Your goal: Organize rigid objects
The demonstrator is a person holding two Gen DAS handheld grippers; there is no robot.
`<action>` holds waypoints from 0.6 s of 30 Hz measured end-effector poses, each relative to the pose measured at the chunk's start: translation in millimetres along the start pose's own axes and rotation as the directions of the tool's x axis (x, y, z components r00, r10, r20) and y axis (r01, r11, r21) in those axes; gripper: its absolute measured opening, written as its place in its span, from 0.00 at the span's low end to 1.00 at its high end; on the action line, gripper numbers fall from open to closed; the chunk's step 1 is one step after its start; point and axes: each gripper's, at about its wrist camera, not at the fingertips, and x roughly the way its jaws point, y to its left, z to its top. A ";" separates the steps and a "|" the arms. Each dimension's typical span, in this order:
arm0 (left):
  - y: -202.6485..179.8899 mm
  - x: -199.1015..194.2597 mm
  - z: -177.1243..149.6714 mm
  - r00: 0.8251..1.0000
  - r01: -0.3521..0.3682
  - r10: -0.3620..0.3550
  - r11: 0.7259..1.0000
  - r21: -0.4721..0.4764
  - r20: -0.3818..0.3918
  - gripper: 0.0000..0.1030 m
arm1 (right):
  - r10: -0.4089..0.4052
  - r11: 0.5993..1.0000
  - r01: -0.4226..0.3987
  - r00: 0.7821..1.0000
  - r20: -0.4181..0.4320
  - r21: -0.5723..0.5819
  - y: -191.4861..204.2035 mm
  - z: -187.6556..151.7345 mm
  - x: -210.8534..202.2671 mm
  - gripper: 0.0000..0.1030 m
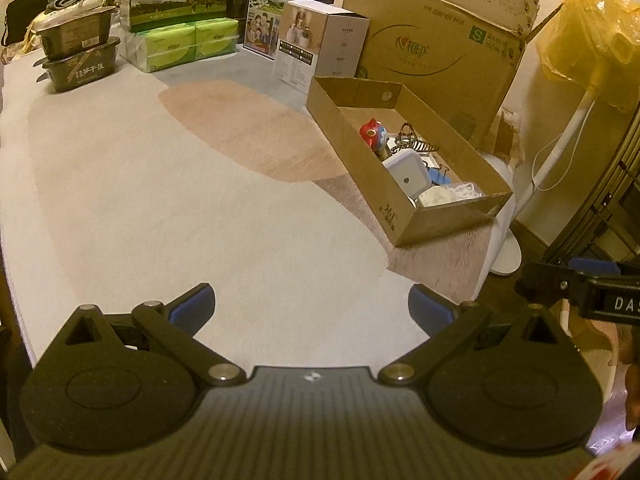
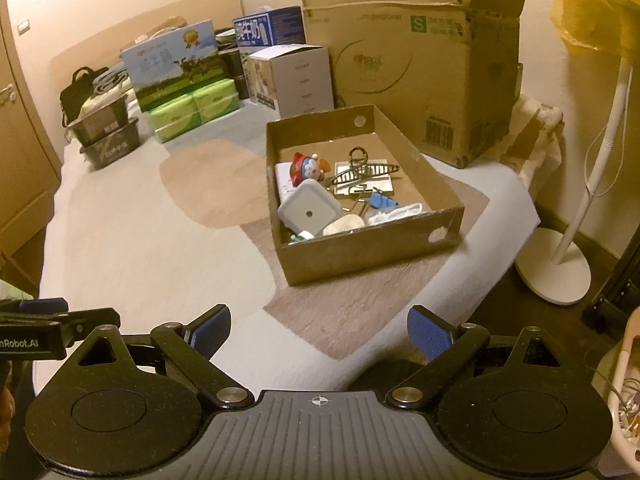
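An open brown shoebox (image 2: 372,249) (image 1: 348,148) sits on the bed's patterned cover. Inside lie a white square gadget (image 2: 308,211) (image 1: 407,178), a red and blue toy figure (image 2: 307,169) (image 1: 373,134), a metal hair claw (image 2: 362,170), a blue binder clip (image 2: 382,202) and a white cord (image 2: 396,213). My left gripper (image 1: 311,307) hovers open and empty over the bare cover, left of and nearer than the box. My right gripper (image 2: 319,330) is open and empty too, near the bed's front edge, short of the box.
At the back stand a large cardboard carton (image 2: 420,76), a white product box (image 2: 294,78), milk cartons (image 2: 176,64), green tissue packs (image 2: 194,110) and stacked dark food trays (image 2: 106,128). A white fan stand (image 2: 554,270) sits on the floor at right.
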 end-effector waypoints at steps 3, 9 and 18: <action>1.1 -3.6 -1.2 1.000 -0.002 0.002 1.000 -0.003 0.006 0.99 | 0.000 1.000 0.000 1.000 -0.002 -0.006 3.4 -2.7 -2.2 0.92; 3.9 -9.1 -5.0 1.000 -0.006 0.006 1.000 -0.014 0.008 0.99 | 0.009 1.000 -0.009 1.000 -0.003 -0.002 8.6 -4.4 -6.2 0.92; 7.5 -9.7 -8.4 1.000 -0.009 0.009 1.000 -0.026 -0.001 0.99 | 0.010 1.000 -0.011 1.000 -0.016 -0.023 15.9 -7.2 -3.9 0.92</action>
